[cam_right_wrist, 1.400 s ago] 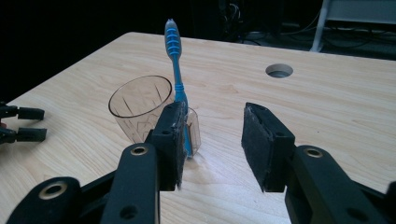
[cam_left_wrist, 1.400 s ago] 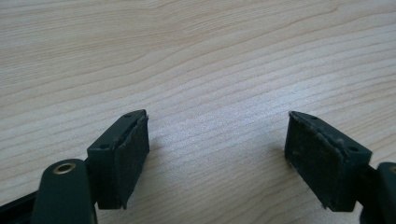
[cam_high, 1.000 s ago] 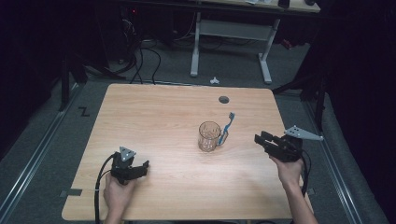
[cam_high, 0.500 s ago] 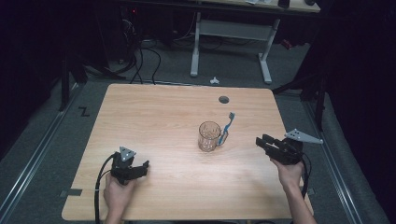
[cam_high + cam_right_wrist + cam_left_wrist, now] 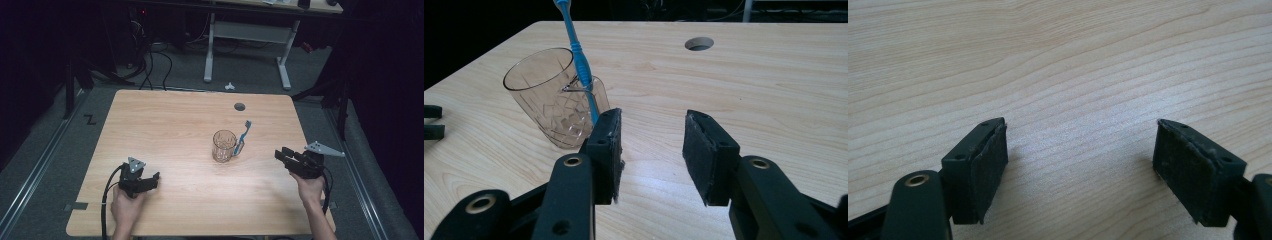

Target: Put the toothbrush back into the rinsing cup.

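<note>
Right gripper (image 5: 280, 155) has drifted slightly from the cup (image 5: 223, 145) and toothbrush (image 5: 242, 137); both jaws open, empty.

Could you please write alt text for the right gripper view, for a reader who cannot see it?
A clear glass cup stands on a light wooden table, with a blue toothbrush leaning through its handle. In the foreground, the right gripper has its two black jaws open, with nothing between them. A round hole is in the tabletop farther back.
</note>
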`<state>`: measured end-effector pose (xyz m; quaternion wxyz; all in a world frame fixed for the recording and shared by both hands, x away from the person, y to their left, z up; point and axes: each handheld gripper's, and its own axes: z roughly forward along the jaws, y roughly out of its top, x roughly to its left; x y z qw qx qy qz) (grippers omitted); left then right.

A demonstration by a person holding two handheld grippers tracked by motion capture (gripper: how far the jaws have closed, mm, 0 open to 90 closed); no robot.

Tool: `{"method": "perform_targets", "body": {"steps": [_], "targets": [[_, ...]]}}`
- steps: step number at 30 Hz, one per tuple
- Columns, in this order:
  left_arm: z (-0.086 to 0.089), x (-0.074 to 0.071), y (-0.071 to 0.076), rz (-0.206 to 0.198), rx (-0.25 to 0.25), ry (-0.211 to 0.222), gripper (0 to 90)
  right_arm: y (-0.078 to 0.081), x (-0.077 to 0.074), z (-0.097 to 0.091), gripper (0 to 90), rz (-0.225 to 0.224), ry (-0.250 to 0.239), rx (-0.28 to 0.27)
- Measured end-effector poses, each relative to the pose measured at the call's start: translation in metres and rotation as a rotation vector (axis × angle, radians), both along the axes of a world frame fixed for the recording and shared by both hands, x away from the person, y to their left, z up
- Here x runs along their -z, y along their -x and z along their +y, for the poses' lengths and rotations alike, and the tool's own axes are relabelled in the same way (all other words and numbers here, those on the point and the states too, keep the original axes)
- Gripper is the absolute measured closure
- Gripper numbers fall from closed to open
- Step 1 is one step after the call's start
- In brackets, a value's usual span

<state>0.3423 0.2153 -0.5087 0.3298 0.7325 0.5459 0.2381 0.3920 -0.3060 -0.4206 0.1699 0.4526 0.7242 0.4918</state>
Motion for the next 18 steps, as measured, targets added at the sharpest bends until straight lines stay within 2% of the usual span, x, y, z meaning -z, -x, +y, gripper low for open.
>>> {"method": "perform_targets", "body": {"steps": [6, 18], "targets": [[0.000, 0.000, 0.000, 0.000, 0.000, 0.000, 22.5, -0.001, 0.002, 0.000, 59.4, 0.005, 0.007, 0.004], [0.000, 0.000, 0.000, 0.000, 0.000, 0.000, 22.5, -0.004, 0.017, -0.004, 59.5, 0.036, 0.030, 0.033]]}}
